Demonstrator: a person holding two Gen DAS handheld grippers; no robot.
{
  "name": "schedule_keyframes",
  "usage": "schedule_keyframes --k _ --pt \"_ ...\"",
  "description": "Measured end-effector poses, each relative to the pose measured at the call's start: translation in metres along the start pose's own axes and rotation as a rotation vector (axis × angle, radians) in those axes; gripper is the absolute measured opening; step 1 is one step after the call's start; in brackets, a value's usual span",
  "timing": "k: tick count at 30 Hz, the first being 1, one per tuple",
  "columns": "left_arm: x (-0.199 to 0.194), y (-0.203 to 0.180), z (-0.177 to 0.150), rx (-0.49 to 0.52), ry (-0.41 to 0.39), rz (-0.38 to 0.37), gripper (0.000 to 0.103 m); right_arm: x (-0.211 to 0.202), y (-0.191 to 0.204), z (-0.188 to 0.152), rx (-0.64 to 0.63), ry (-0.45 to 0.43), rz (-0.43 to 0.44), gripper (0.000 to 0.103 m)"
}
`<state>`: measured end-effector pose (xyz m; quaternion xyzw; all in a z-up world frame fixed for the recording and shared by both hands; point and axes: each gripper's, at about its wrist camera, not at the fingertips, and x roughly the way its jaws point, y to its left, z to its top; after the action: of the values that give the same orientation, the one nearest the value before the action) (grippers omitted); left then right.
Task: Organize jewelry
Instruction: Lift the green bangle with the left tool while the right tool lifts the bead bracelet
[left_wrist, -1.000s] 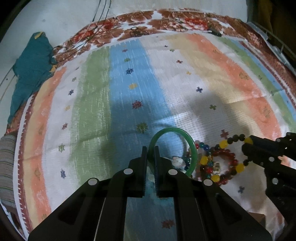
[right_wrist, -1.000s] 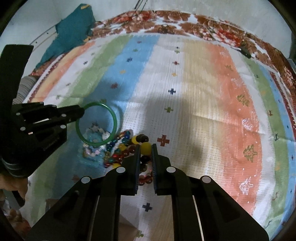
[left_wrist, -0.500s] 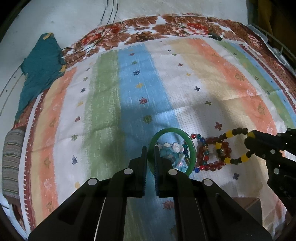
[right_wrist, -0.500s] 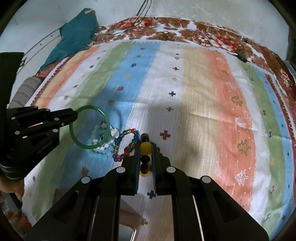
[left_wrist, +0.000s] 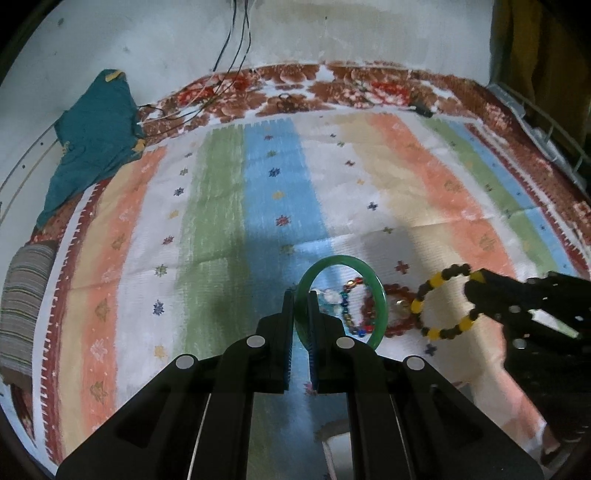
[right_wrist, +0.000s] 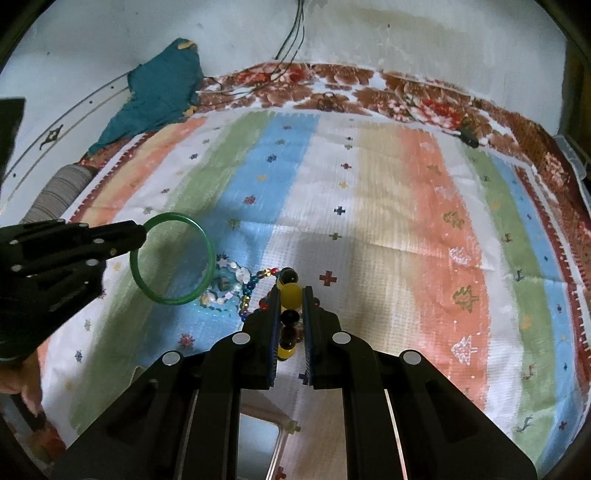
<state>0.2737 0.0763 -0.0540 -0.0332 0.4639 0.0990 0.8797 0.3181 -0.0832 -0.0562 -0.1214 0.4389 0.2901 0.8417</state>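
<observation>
My left gripper (left_wrist: 302, 295) is shut on a green bangle (left_wrist: 371, 275) and holds it above the striped cloth; the bangle also shows in the right wrist view (right_wrist: 173, 299). My right gripper (right_wrist: 290, 291) is shut on a black-and-yellow bead bracelet (right_wrist: 290, 295), lifted off the cloth; it also shows in the left wrist view (left_wrist: 436, 282). On the cloth lie a dark red bead bracelet (left_wrist: 397, 310), a multicoloured bead bracelet (left_wrist: 347, 317) and a pale blue-white bead bracelet (right_wrist: 225, 275).
A striped cloth (left_wrist: 406, 166) covers the floral bed. A teal cloth (left_wrist: 92, 136) lies at the back left near dark cables (left_wrist: 229, 51). A striped roll (left_wrist: 22, 299) is at the left edge. A small black object (right_wrist: 467, 136) lies at the back right.
Both grippers have risen and pulled back from the cloth, each carrying its bracelet. The remaining bracelets stay in a pile on the cloth and look farther away.
</observation>
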Motion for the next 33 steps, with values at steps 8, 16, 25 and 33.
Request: schedule_keyframes --k 8,16,25,33 --pt "-0.024 -0.005 -0.007 -0.013 -0.038 -0.031 0.006 -0.022 0.001 -0.007 0.004 -0.045 0.006 0.012" --pt "-0.047 -0.009 -0.019 -0.011 -0.068 -0.055 0.006 -0.043 0.011 -0.018 -0.019 -0.090 0.014 0.012" --pt "-0.077 -0.013 -0.040 -0.019 -0.108 -0.079 0.006 -0.068 0.018 -0.033 -0.035 -0.145 0.027 0.012" --pt "-0.087 -0.014 -0.060 -0.027 -0.097 -0.094 0.006 -0.083 0.026 -0.052 -0.039 -0.149 0.044 0.012"
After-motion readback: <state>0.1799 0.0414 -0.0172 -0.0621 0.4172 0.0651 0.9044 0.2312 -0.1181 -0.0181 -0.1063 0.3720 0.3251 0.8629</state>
